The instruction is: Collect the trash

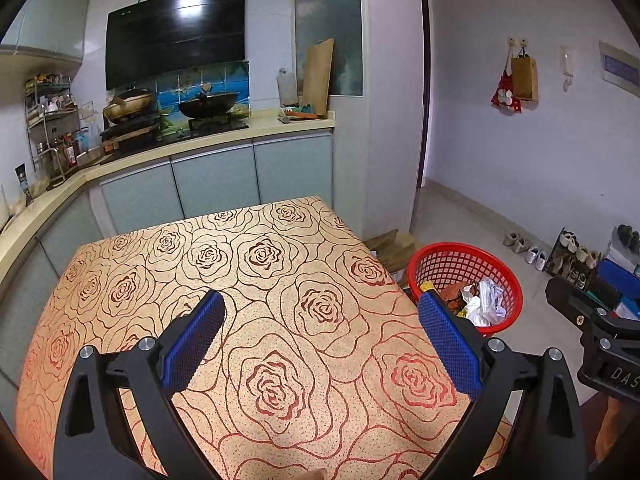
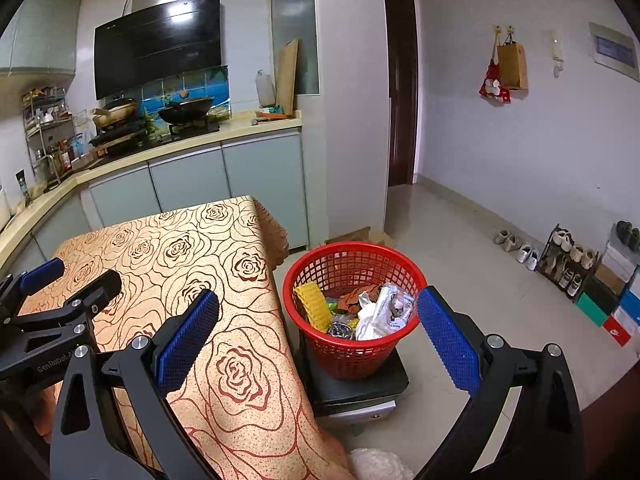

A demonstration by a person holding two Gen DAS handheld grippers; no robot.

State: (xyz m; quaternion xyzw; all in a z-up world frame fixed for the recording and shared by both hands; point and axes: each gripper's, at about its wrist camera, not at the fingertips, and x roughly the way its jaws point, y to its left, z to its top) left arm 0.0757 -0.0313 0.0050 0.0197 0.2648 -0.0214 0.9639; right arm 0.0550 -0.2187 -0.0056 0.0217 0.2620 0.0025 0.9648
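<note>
Left wrist view: the left gripper (image 1: 320, 316) hovers over the table (image 1: 256, 280), fingers spread, grasping nothing. The basket (image 1: 464, 258) of trash (image 1: 484, 300) stands off the table's right edge.

Right wrist view: the right gripper (image 2: 318, 322) is spread wide and empty before the basket (image 2: 352, 268), which sits on a stool (image 2: 360, 388); trash (image 2: 376, 308) fills it.

The rose-patterned tabletop (image 1: 260, 320) lies bare across the centre of the left view, open to pass over. At right, the red basket (image 2: 352, 276), part-filled, stands just beside the table edge on a dark stool (image 2: 360, 388); bare floor (image 2: 460, 240) stretches beyond at centre right.
</note>
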